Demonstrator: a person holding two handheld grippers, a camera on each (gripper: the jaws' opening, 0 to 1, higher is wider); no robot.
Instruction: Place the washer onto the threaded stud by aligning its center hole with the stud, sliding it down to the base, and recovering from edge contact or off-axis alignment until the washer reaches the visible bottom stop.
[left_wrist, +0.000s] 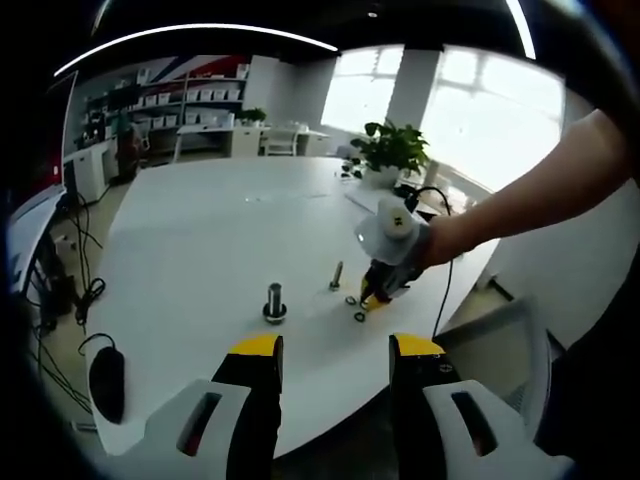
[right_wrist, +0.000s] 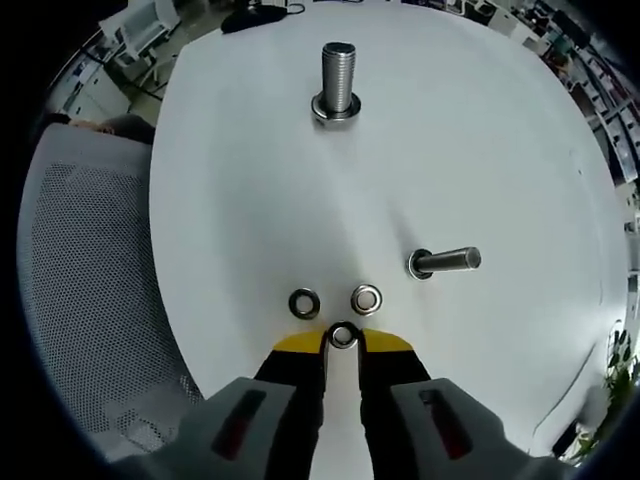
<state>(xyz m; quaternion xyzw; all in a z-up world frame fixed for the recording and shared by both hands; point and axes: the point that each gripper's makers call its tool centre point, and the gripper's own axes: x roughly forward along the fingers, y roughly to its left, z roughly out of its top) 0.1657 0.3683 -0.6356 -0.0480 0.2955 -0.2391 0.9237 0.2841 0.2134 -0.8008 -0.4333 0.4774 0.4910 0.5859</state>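
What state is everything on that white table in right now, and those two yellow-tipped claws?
Large threaded stud: upright, bare.
Small stud: standing, bare.
Washer: between right gripper tips, on the table.
Two loose washers: flat, apart.
Left gripper: open, empty.
Right gripper: closed around washer.

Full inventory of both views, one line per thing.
Table: one, white, round, under everything.
Large threaded stud: one, steel, upright on the table, far from the right gripper.
Small threaded stud: one, steel, on the table, nearer the right gripper.
Loose washers: two, steel, flat on the table, and.
Gripped washer: one, steel, at the jaw tips.
Mesh chair: one, grey, beside the table.
Potted plant: one, green, far table edge.
Computer mouse: one, black, near table edge.
Right gripper: yellow-tipped, closed on the gripped washer.
Left gripper: yellow-tipped, open, holding nothing.
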